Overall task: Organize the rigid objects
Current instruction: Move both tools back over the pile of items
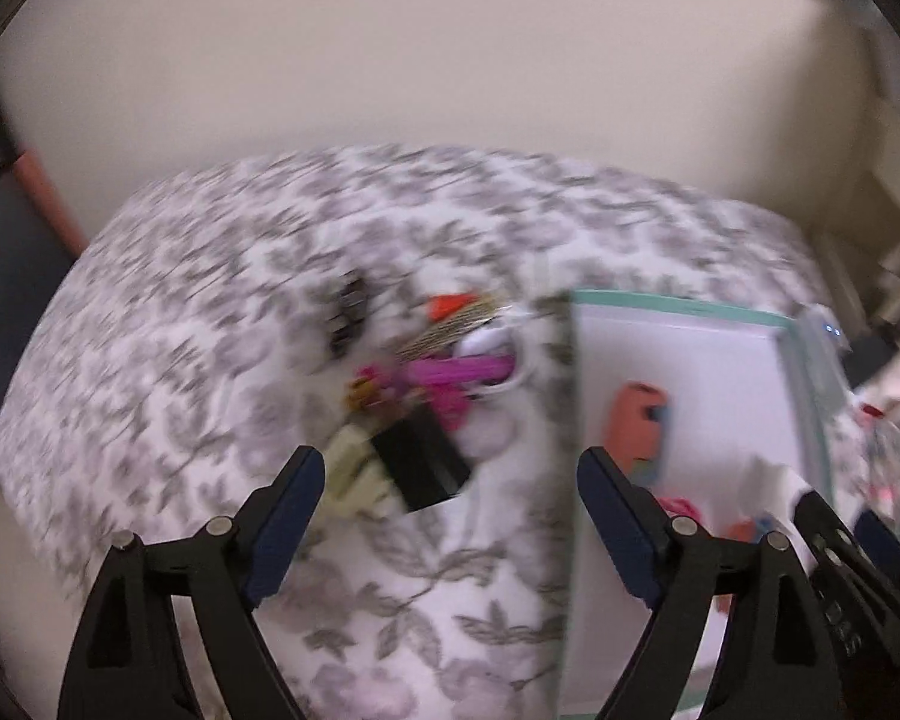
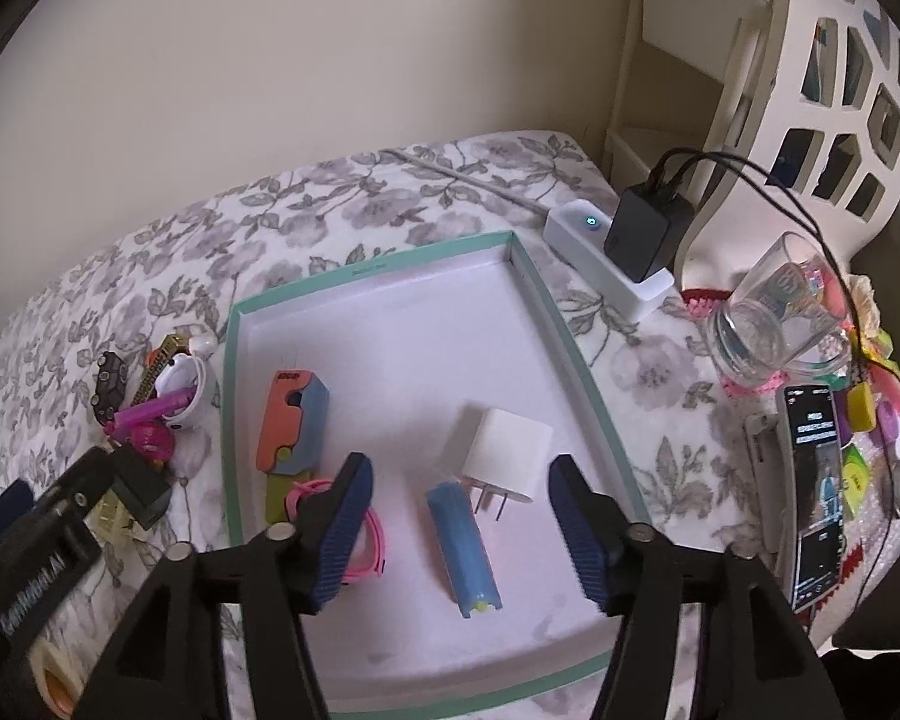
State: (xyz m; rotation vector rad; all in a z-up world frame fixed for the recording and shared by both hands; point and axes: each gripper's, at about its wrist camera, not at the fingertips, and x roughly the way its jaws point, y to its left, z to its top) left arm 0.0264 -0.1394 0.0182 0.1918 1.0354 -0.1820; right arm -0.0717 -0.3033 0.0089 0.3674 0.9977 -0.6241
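A green-rimmed white box lid (image 2: 528, 276) lies on the floral cloth and also shows in the left wrist view (image 1: 678, 306). In it lie an orange and blue toy (image 2: 294, 420), a white plug adapter (image 2: 507, 447), a blue tube (image 2: 462, 546) and a pink ring (image 2: 372, 534). My right gripper (image 2: 459, 528) is open over the lid, above the blue tube. My left gripper (image 1: 450, 516) is open and empty, just short of a black block (image 1: 423, 462) in a blurred pile with a pink stick (image 1: 456, 372). The left gripper shows at the right wrist view's left edge (image 2: 48, 534).
Left of the lid lies a pile with a black toy car (image 2: 109, 387), a white round case (image 2: 180, 384) and a black block (image 2: 144, 486). To the right stand a white charging dock (image 2: 606, 264), a glass (image 2: 774, 318), a phone (image 2: 816, 492) and a laundry basket (image 2: 840, 90).
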